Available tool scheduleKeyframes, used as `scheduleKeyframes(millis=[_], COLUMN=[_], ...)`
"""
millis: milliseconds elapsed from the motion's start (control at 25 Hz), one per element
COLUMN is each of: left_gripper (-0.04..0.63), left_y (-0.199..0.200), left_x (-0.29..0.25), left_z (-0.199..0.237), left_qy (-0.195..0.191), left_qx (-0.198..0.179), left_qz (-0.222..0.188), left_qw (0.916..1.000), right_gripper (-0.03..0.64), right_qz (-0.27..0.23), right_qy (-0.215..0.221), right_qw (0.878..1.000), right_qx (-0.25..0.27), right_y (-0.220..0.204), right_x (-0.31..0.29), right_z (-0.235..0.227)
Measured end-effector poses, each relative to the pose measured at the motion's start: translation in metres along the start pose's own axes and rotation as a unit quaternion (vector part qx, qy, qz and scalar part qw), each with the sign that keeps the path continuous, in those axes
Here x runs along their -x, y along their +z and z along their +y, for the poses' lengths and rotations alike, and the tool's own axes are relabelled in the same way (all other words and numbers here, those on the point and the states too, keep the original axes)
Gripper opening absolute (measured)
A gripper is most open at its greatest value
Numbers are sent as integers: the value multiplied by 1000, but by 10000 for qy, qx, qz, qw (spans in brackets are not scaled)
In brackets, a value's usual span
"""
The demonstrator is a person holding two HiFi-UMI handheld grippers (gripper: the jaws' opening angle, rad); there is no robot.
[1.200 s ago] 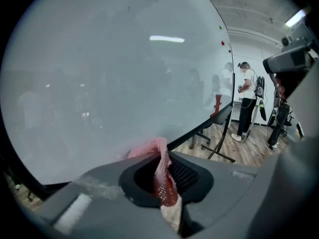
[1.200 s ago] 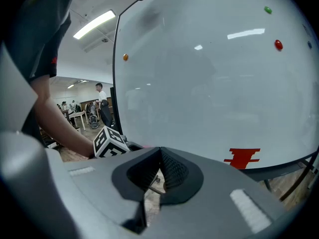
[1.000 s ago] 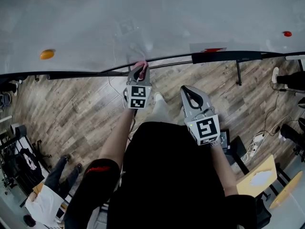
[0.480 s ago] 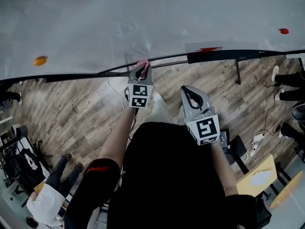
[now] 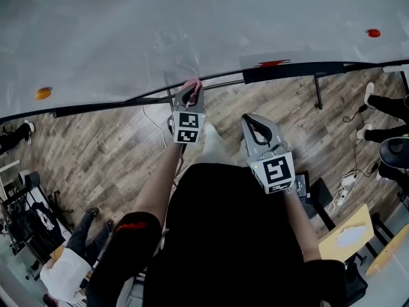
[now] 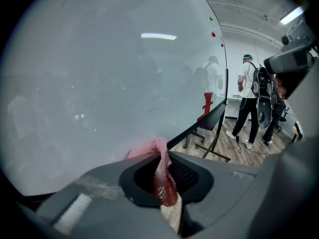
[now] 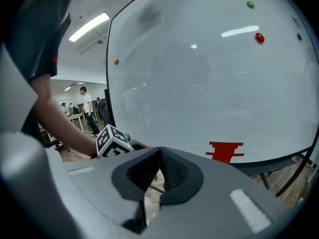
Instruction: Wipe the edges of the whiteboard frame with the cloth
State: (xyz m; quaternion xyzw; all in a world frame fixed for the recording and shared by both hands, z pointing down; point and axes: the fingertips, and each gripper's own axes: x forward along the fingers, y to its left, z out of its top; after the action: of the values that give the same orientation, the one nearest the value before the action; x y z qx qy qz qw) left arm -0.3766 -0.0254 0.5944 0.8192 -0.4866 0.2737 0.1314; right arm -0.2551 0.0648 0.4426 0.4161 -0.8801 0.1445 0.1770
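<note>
Cloth (image 5: 191, 82), pink mesh, clamped between the closed jaws of the left gripper (image 5: 189, 89) and pressed to the lower frame edge (image 5: 108, 101) of the whiteboard (image 5: 211, 24), at the junction of white panel and dark rail. Same in the left gripper view: red-pink fold pinched in the throat, loose end up against the board.

Since a second ago: slid rightward along that edge. Orange magnet (image 5: 43, 93) now further off to the left; gap to the dark pen tray (image 5: 294, 73) and the red mark (image 5: 273, 62) above it narrower. Contact with the rail kept throughout, no lift visible.

Right gripper (image 5: 249, 121): clenched on nothing, held back over the wood floor (image 5: 96, 146), well apart from the frame. No change worth noting.

Reading for the task: wiping stroke under way on the bottom edge. Stretch to the left probably covered; tray section and right-hand run still ahead. Side and top edges out of view, so no telling their state.
</note>
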Motion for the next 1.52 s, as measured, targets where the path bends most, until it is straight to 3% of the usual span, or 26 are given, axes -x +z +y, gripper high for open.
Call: scheduleKeyframes(millis=[1520], left_gripper=[25], left_y=[34], left_x=[-46], left_z=[-64], left_qy=[-83], left_qx=[-195], left_qz=[158], left_qw=[9996], right_gripper=[2], right_qz=[-110], right_qy=[-101], right_qw=[9998], right_qx=[-161], right_y=[-11], right_x=[34], right_z=[-85])
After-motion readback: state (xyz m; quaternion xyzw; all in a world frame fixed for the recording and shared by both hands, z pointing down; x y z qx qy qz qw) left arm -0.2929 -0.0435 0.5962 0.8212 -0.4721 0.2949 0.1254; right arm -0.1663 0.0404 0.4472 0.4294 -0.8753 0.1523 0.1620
